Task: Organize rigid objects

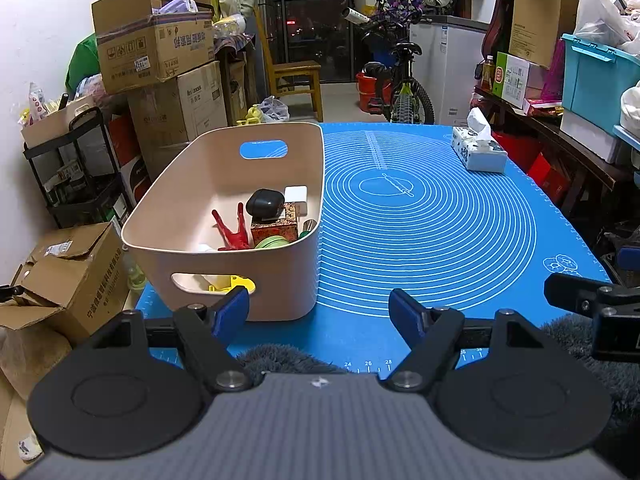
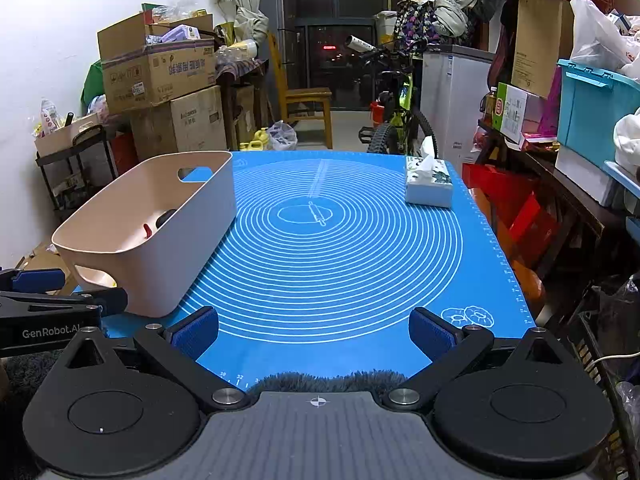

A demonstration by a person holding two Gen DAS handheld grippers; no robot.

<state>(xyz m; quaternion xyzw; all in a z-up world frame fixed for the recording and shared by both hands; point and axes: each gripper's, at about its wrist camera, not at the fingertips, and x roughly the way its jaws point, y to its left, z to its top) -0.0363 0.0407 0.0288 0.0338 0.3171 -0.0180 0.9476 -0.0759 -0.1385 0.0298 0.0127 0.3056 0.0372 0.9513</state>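
The left tool hangs low over the near edge of the table, jaws apart and empty; the right tool does the same beside it, jaws wide, nothing between them. The bin lies at about eleven o'clock from the left tool, long axis running away toward twelve — the left hand is plainly nearer. Inside it: a red clip, a black case, a patterned box, a white block, something green and something yellow. The mat is bare apart from a tissue box at one o'clock, far off — sorting looks about finished.
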